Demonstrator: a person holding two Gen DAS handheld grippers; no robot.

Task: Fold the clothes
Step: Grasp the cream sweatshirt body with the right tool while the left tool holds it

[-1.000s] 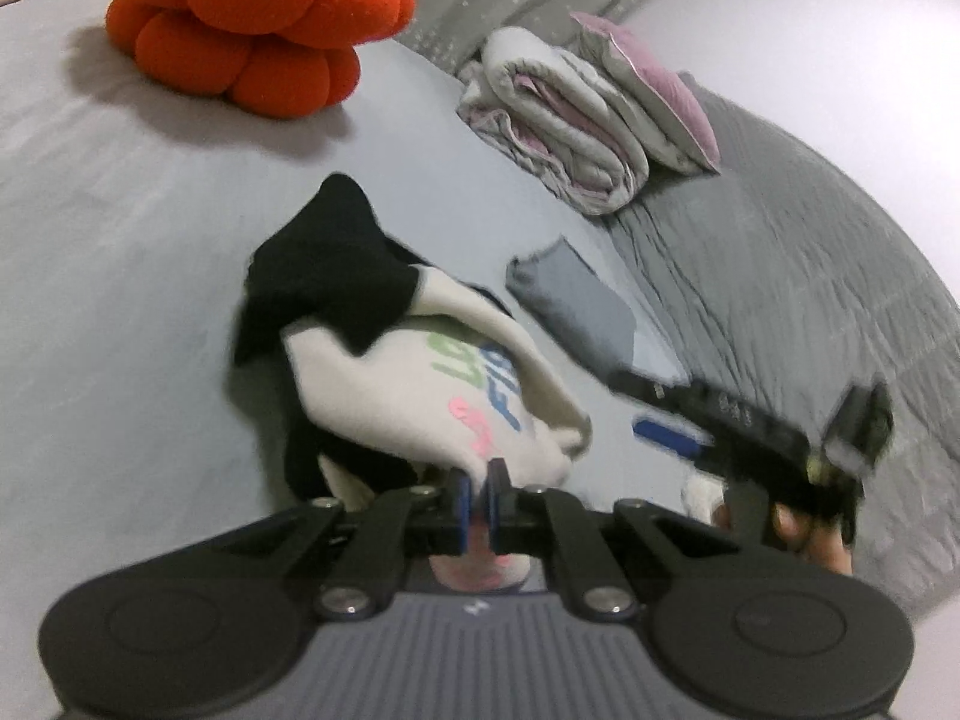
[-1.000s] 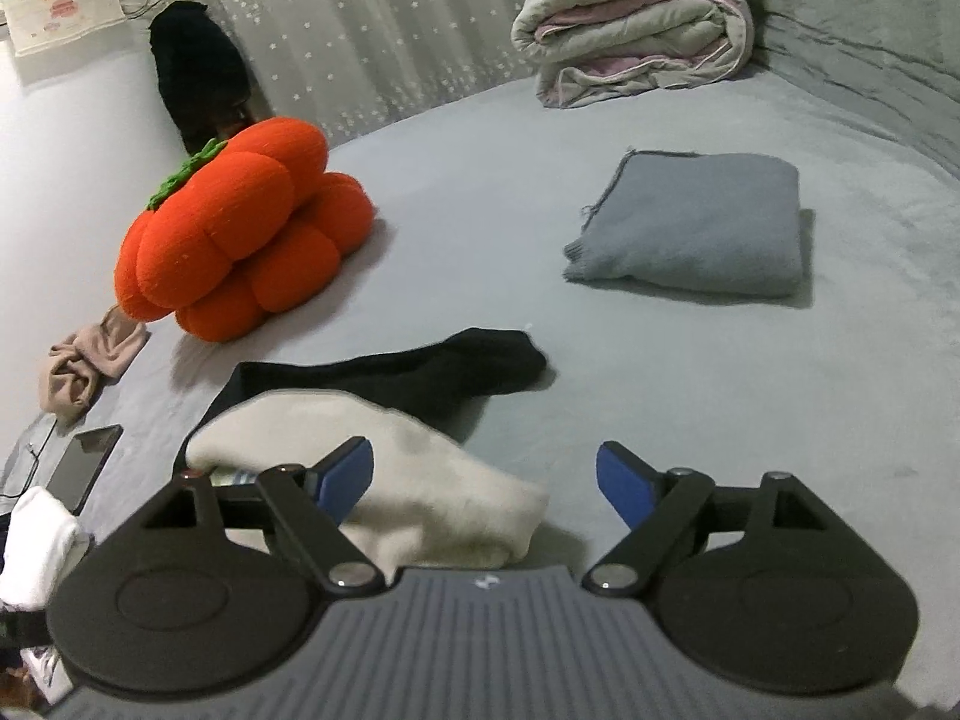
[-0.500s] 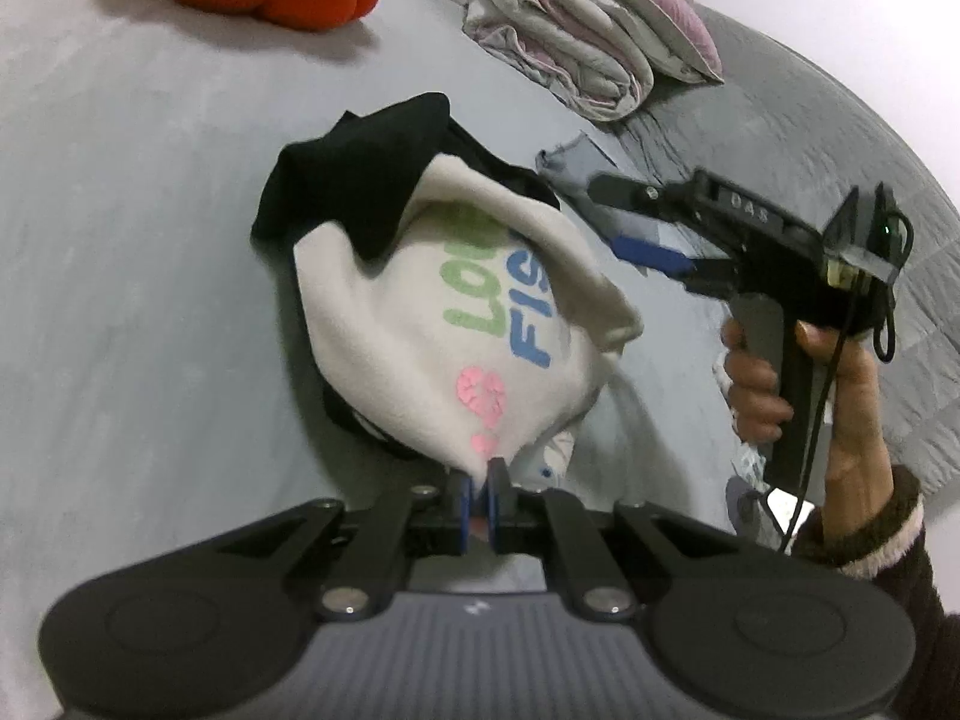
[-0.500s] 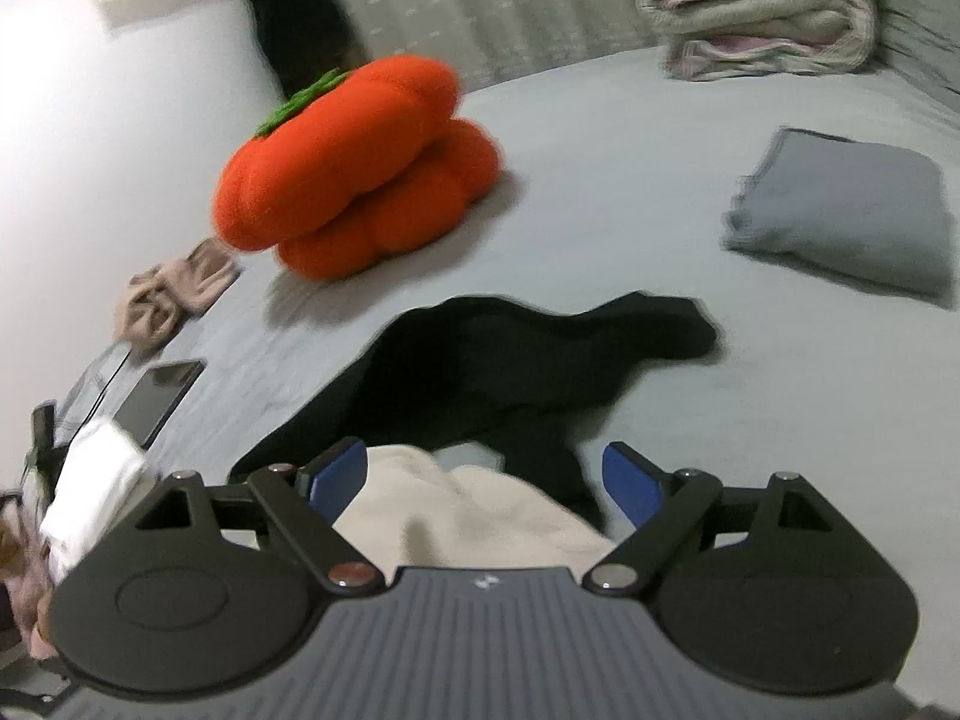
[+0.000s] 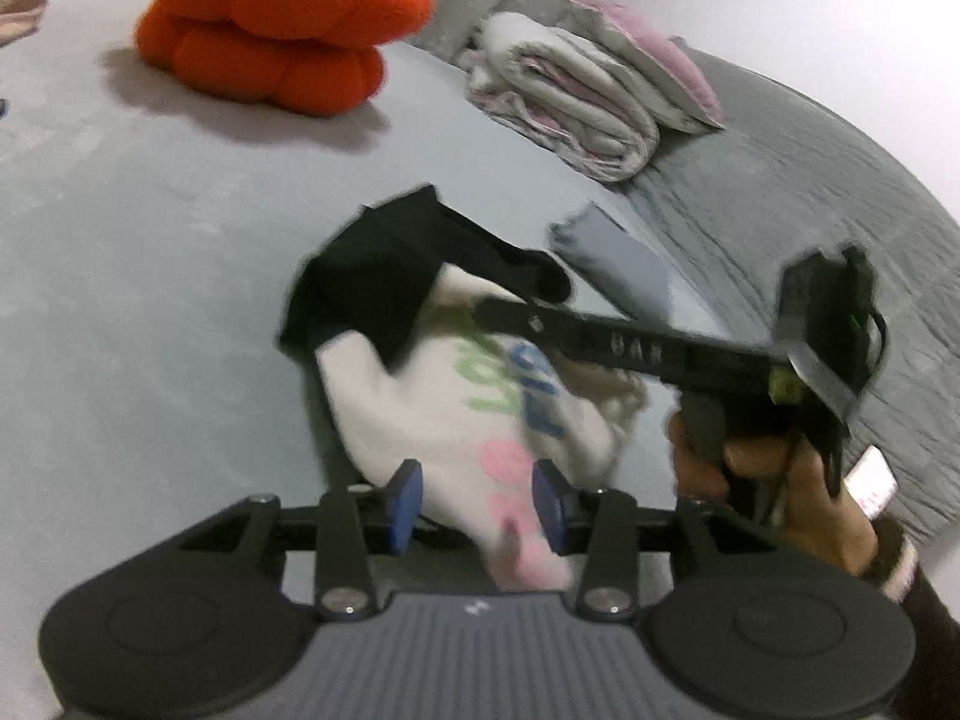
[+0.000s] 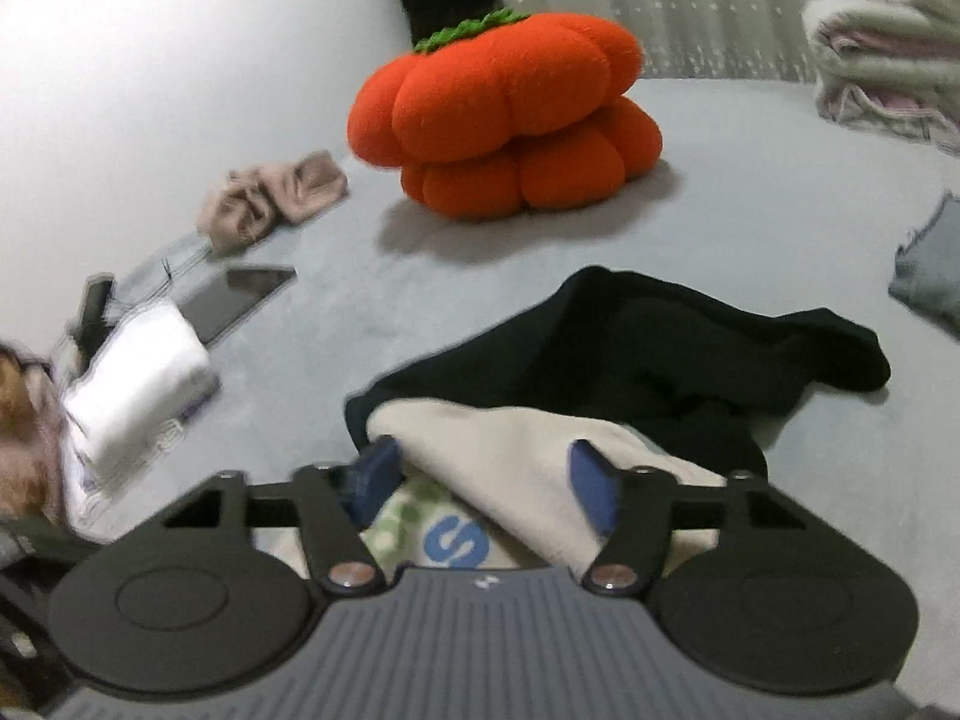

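Item: cream sweatshirt [image 5: 456,414] with black sleeves and coloured print, lying crumpled on the grey bed [image 5: 150,312], directly ahead of and beneath both tools.
Left hand-held gripper [image 5: 477,507]: jaws opening; the printed hem lies loosely between the blue pads, no pinch visible.
Right hand-held gripper [image 6: 489,483]: jaws closing around a raised cream fold; the pads stand either side of it and do not yet press it.
Right hand [image 5: 774,480]: seen from the left wrist view, holding its tool across the garment from the right.
Black sleeve [image 6: 690,354]: spread beyond the right tool's tips, partly tucked under the cream body.
Folded grey garment [image 5: 618,258]: farther ahead and right of the left tool, apart from the sweatshirt.
Orange pumpkin cushion [image 6: 510,120]: well beyond both tools.
Phone [image 6: 240,297]: left of the right tool, on the bed.
Rolled quilt [image 5: 570,102]: far ahead, right.
Risk, double layer: closing on the bunched fold may catch two thicknesses, so the fold drags the body askew.
Risk, slack hem: with the left pads parting, nothing anchors the near edge; a pull from the right could slide the whole garment.
Risk, sleeve: black sleeve may stay trapped beneath, leaving a lumpy fold.
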